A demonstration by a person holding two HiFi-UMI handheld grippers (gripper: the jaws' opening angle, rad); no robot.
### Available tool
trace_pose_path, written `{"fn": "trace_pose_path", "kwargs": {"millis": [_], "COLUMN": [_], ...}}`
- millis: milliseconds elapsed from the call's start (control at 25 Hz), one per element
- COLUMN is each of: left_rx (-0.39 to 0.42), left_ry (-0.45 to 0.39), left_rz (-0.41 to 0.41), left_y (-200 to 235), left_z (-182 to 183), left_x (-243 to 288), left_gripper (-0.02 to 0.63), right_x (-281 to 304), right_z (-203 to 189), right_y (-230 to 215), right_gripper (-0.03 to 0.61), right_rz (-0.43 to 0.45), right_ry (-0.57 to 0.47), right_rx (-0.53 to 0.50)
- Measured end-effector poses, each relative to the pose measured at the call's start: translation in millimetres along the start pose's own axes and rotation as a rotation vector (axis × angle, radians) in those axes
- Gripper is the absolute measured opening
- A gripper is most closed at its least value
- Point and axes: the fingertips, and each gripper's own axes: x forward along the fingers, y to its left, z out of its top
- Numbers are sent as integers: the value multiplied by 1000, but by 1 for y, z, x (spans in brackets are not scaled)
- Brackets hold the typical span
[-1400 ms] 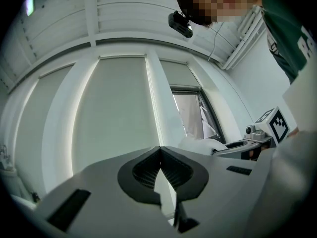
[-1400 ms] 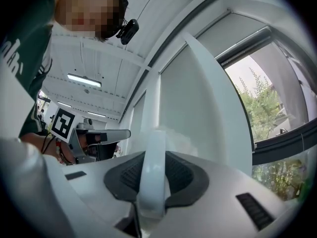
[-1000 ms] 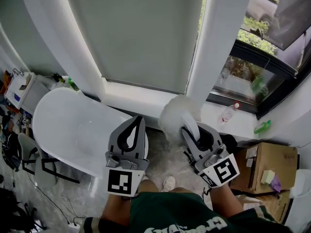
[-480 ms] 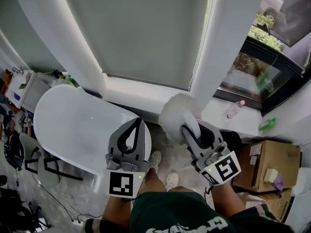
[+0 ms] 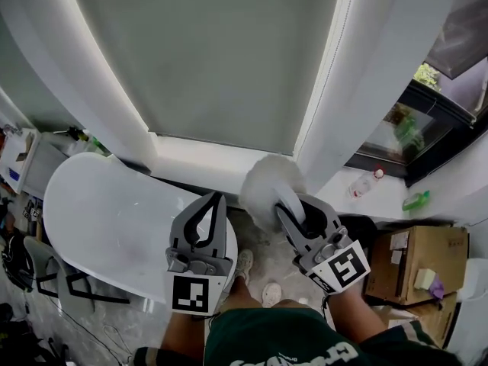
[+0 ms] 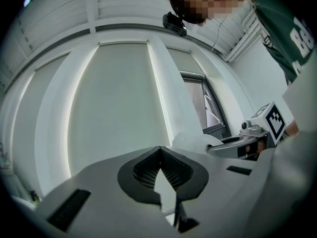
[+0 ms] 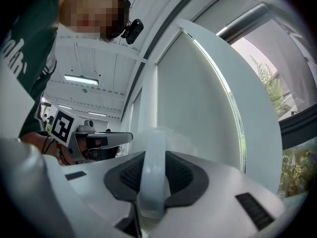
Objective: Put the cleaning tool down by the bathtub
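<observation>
Gripping fluffy cleaning tool [image 5: 263, 181] in right hand-held gripper [image 5: 292, 207] beside bathtub [image 5: 99, 212]; holding closed, empty left hand-held gripper [image 5: 219, 198] over bathtub edge. Cannot read shirt print [image 5: 309, 351].

No legible text anywhere. White lettering on the person's green shirt [image 5: 263, 334] was cropped and unreadable. Only signs were black-and-white square markers, one on the left gripper [image 5: 216, 199], one on the right gripper [image 5: 296, 203].
</observation>
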Motion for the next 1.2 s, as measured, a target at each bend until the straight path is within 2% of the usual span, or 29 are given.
{"fn": "trace_pose_path", "kwargs": {"millis": [240, 520, 720, 920, 1200], "left_rx": [-3, 31, 32, 8, -2], "left_ry": [4, 20, 10, 51, 59], "left_rz": [-12, -26, -26, -8, 2], "left_y": [29, 55, 74, 96, 120], "left_z": [-22, -56, -73, -107, -148], "left_x": [32, 61, 75, 79, 87], "left_gripper": [6, 6, 6, 6, 6], "right_x": [44, 89, 117, 145, 175], "right_z": [-28, -74, -110, -145, -204], "right_y": [-23, -42, -47, -46, -47], "right_gripper": [97, 97, 97, 97, 97], "right_rz": [-22, -20, 4, 31, 30], "right_ry": [59, 141, 209, 264, 347], "right_rx": [-20, -22, -35, -48, -24]}}
